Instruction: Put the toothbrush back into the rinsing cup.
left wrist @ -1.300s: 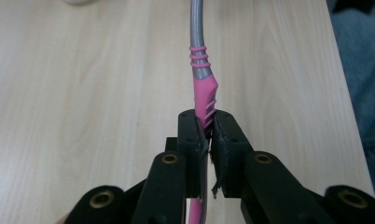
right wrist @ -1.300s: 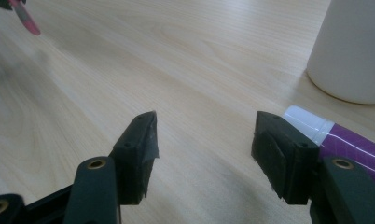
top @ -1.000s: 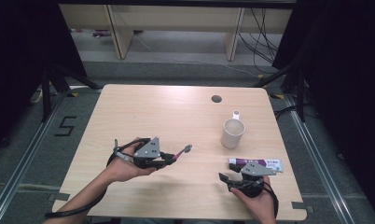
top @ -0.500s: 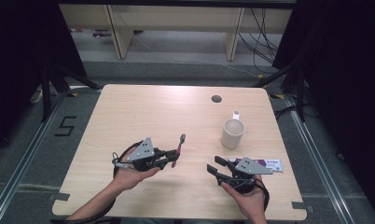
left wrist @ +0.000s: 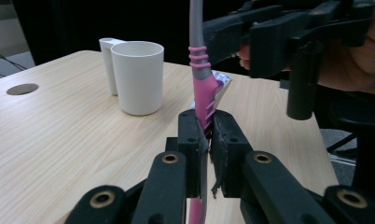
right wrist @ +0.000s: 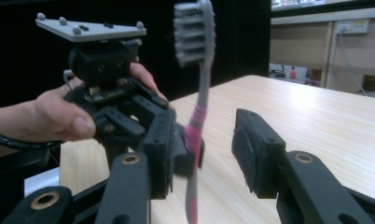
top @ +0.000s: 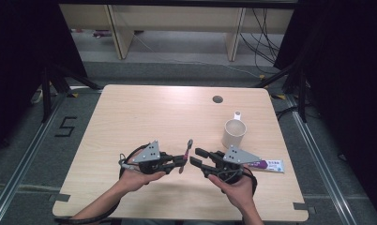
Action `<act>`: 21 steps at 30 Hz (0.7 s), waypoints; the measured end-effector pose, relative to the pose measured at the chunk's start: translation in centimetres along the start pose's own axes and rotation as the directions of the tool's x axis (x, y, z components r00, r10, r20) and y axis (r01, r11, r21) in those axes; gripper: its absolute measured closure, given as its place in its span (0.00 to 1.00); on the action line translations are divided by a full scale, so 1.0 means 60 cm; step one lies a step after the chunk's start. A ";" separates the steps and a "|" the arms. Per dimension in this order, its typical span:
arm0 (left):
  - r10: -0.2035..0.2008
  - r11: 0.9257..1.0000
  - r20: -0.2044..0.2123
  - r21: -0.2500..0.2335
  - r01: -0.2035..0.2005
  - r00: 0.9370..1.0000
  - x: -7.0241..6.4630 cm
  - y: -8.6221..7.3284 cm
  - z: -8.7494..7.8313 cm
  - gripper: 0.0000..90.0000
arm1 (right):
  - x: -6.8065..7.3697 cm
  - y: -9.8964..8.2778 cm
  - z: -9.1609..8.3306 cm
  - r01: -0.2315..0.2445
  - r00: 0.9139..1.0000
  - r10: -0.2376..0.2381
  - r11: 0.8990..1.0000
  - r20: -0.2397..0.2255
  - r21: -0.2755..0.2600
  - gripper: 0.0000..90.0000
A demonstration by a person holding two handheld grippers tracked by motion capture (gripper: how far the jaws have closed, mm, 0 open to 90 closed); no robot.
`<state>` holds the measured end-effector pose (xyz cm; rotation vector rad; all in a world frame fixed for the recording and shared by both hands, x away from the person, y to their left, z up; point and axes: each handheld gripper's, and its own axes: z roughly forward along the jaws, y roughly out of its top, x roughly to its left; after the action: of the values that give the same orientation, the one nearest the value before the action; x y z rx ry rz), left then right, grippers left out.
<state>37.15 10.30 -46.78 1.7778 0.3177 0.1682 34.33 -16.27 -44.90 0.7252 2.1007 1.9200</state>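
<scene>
The pink-and-grey plastic toothbrush [top: 186, 153] stands nearly upright above the front middle of the pale wooden table [top: 144, 112], its pink handle clamped between the black pads of the left gripper [top: 179, 161]. In the left gripper view the handle [left wrist: 203, 100] rises straight out of the tightly closed jaws, pink ribbed grip below and grey neck above. In the right gripper view the grey bristled head [right wrist: 192, 32] sits at the top, the bristles facing left in that view (toward the hand holding the left gripper).

The right gripper [top: 198, 158] faces the left gripper from the other side, just beside the toothbrush. Its jaws have just been closing and stand at a middling width; in the right gripper view the toothbrush handle [right wrist: 194, 135] lies between the two black pads, close to the pad at the left of that view and well clear of the other one, so the pads do not press on it.

A white plastic cup with a handle [top: 234, 132] stands upright on the table behind the right gripper, seen also in the left gripper view [left wrist: 136, 77]. A white-and-purple toothpaste tube [top: 268, 165] lies flat near the table's right edge, just beside the right hand [top: 236, 185].
</scene>
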 end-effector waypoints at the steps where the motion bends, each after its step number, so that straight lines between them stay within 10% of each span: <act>1: 0.004 1.000 0.008 0.002 -0.004 1.000 -0.001 0.001 0.001 0.92 | -0.002 0.002 0.003 0.025 1.000 -0.025 1.000 0.005 -0.004 0.67; 21: 0.009 1.000 0.033 -0.010 -0.009 0.999 -0.007 0.006 0.011 0.91 | 0.003 0.020 0.022 0.007 1.000 -0.006 0.999 -0.027 0.038 0.92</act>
<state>36.99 9.46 -46.58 1.7709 0.2851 0.1463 35.06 -14.97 -43.87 0.7031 2.1589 1.9010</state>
